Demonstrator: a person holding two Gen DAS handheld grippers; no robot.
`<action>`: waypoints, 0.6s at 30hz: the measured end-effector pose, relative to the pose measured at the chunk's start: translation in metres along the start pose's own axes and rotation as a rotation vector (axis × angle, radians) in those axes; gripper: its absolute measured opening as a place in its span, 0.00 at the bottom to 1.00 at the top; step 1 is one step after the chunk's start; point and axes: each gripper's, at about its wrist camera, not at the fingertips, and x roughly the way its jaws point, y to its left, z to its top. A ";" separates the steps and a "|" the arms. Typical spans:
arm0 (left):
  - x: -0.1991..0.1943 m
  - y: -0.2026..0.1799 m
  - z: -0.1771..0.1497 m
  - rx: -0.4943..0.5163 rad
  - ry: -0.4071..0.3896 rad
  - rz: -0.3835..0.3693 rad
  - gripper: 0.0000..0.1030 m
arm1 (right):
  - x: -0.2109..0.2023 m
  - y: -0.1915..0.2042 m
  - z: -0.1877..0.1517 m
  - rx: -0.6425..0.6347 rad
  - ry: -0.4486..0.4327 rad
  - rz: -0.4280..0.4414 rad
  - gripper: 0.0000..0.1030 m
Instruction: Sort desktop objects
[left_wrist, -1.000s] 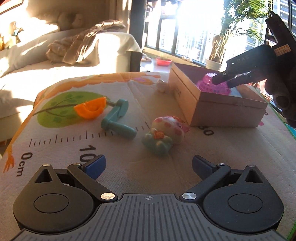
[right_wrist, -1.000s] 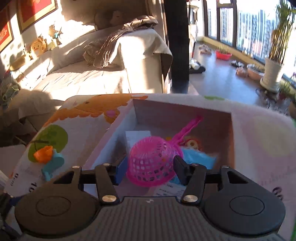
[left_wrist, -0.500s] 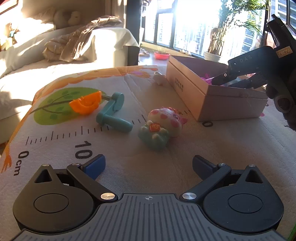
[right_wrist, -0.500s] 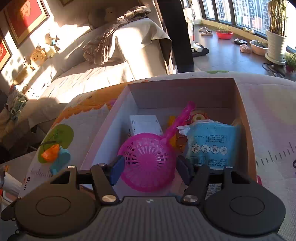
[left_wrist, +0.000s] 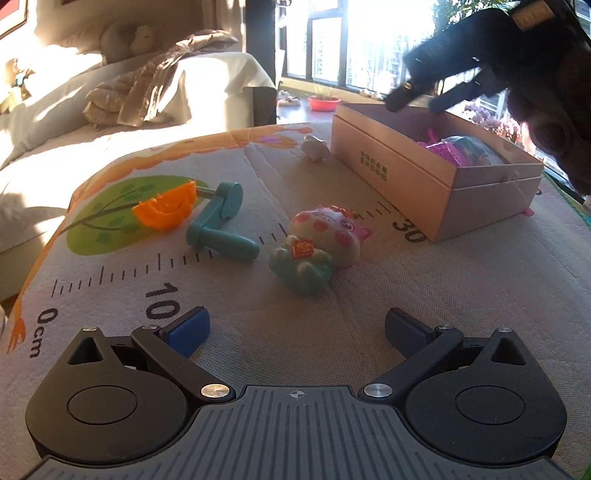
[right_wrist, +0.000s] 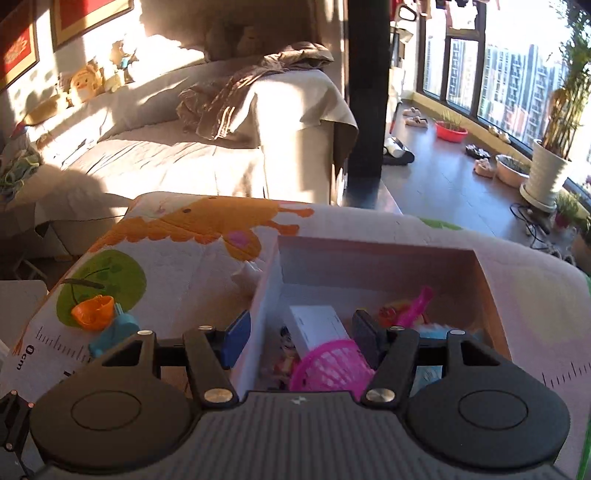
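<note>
Both your tools are open and empty: left tool (left_wrist: 295, 332) low in frame faces the pig toy (left_wrist: 325, 240); a sideways close could knock it away, since it looks round and slippery

The right gripper (right_wrist: 299, 338) has let go of the pink strainer (right_wrist: 330, 365) and risen above the box (right_wrist: 484, 280)

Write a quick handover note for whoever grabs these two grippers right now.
Left gripper: open, empty, low over the mat, facing the pig toy.
Right gripper: open, empty, above the box.
Done: pink strainer, blue packet and white carton lie in the box.
Left: pig toy, teal crank with orange piece, small white toy beside the box.
</note>
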 end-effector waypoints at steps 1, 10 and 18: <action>0.000 0.000 0.000 0.000 -0.001 0.000 1.00 | 0.007 0.009 0.011 -0.016 0.015 0.015 0.58; -0.002 0.003 -0.002 -0.025 -0.013 -0.027 1.00 | 0.121 0.086 0.059 -0.213 0.220 -0.131 0.47; -0.004 0.007 -0.002 -0.049 -0.022 -0.046 1.00 | 0.144 0.108 0.040 -0.337 0.296 -0.207 0.28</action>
